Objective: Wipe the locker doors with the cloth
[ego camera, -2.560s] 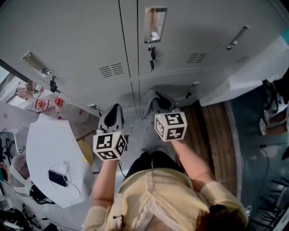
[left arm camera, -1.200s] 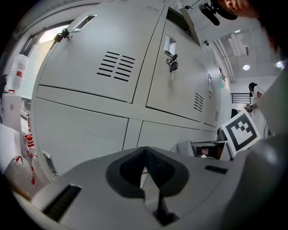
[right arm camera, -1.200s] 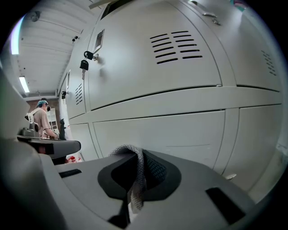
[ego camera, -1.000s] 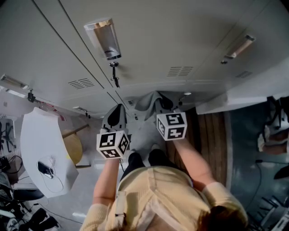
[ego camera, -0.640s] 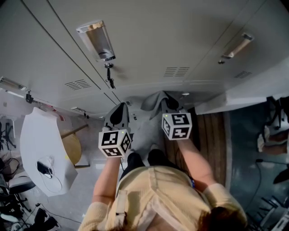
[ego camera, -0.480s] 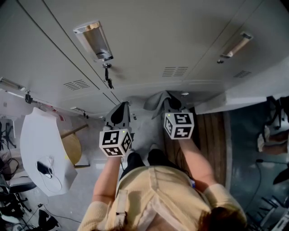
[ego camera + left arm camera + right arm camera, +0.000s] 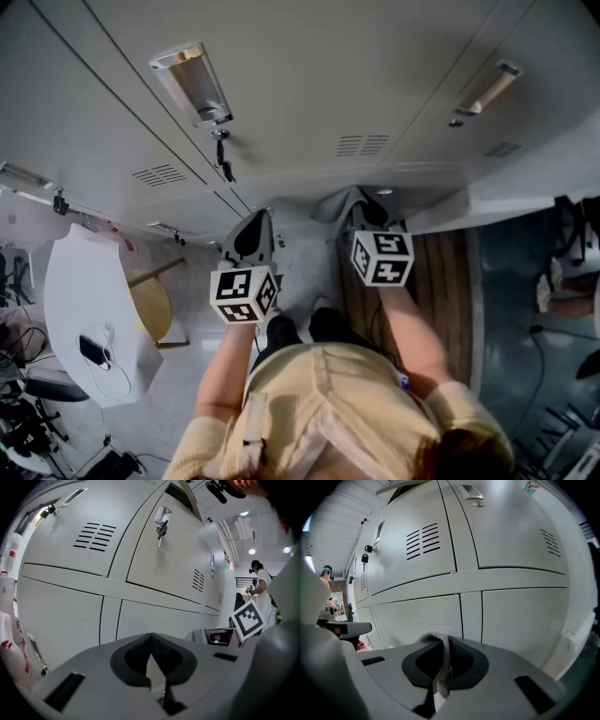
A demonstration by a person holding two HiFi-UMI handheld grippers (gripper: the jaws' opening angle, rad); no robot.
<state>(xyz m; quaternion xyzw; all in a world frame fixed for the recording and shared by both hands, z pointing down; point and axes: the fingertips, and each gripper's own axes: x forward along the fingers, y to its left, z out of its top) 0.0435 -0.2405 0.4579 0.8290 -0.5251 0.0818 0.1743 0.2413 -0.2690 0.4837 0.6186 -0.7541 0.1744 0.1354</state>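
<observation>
Right gripper [image 7: 364, 214] slid right, clamping one cloth [image 7: 442, 665]; left gripper [image 7: 251, 234] closed, empty

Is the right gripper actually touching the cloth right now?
Touching. The right gripper view shows the right gripper with its jaws closed on a fold of the grey cloth, which is pinched between them with no gap.

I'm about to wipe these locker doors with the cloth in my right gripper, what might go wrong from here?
1. The right gripper pinches only a thin fold of the cloth; dragging it across the locker doors may pull it free.
2. The keys hanging from a lock could snag the cloth or get knocked if the wipe passes there.
3. The left gripper, shut and empty, sits near the doors and might bump them.
</observation>
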